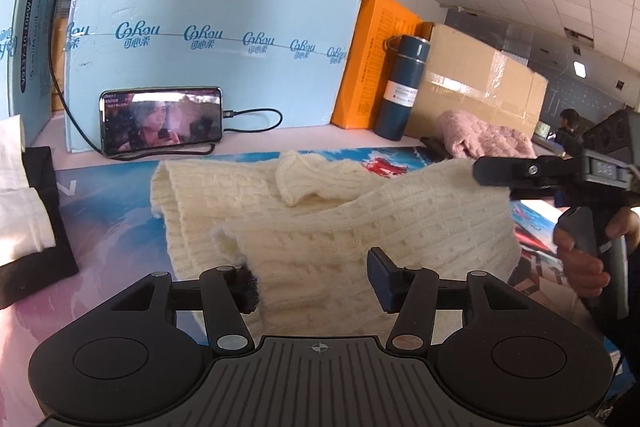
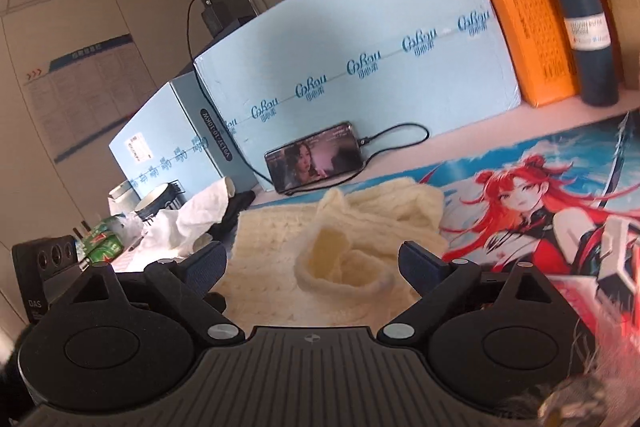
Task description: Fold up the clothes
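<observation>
A cream cable-knit sweater [image 1: 360,227] lies partly folded on the illustrated mat [image 2: 560,195] that covers the table [image 1: 280,135], one ribbed cuff [image 1: 296,183] turned back across its upper layer. The left gripper [image 1: 316,279] sits at the sweater's near edge, fingers spread wide, knit fabric lying between them; no fabric is pinched. The right gripper [image 2: 312,267] is likewise released, its fingers set apart on either side of an open cuff [image 2: 340,263] that lies just ahead of them. In the left wrist view the right gripper [image 1: 496,173] reaches over the sweater's raised right edge; whether it touches the knit cannot be told. Behind the sweater a phone [image 1: 160,123] leans against a pale blue carton [image 1: 220,47], with a cable attached. To the right stand an orange box [image 1: 372,67] and a dark blue flask [image 1: 400,91], and a pink knit garment [image 1: 480,135] lies near them. White and black clothes [image 1: 24,227] are stacked to the left.
</observation>
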A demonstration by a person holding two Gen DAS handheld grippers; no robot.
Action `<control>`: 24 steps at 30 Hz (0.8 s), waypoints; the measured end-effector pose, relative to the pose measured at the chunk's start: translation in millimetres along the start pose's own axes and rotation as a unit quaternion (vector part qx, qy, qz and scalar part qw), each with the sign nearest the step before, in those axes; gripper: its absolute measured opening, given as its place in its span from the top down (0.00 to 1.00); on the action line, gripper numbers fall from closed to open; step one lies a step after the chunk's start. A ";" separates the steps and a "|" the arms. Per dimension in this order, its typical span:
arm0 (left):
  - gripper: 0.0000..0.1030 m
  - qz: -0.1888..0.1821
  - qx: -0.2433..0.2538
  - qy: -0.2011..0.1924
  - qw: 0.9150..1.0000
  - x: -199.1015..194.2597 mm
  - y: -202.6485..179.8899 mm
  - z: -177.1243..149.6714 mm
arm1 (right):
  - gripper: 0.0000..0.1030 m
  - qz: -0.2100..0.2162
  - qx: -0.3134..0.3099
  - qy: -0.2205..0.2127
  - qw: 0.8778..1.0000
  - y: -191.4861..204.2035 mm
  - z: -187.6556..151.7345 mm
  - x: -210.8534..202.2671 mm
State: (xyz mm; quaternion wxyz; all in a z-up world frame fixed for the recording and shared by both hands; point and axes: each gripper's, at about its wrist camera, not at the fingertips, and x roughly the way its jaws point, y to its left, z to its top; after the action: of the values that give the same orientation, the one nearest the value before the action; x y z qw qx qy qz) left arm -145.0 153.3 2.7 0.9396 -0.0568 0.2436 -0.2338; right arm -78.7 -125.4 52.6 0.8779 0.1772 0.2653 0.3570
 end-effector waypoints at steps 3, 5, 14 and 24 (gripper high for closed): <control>0.69 -0.027 0.002 -0.022 0.999 -8.2 -1.1 -0.1 | 0.41 0.020 0.071 0.041 0.996 -16.8 -3.8 20.2; 0.71 -0.046 0.003 -0.036 0.998 -13.7 -1.9 -0.2 | 0.57 0.054 0.098 0.073 0.991 -22.8 -7.1 28.8; 0.71 -0.032 -0.025 -0.039 0.998 -14.5 7.2 -1.7 | 0.71 0.177 0.162 0.197 0.951 -35.5 -10.8 47.2; 0.70 0.016 -0.062 0.005 0.998 2.2 20.7 -2.4 | 0.05 0.064 0.042 0.090 0.993 -6.1 19.3 -12.3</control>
State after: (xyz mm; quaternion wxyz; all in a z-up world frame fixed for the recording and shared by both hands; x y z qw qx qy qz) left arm -135.9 170.5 -4.8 0.9367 -0.1096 0.2628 -0.2038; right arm -71.5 -140.8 69.1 0.8178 0.1978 0.3457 0.4153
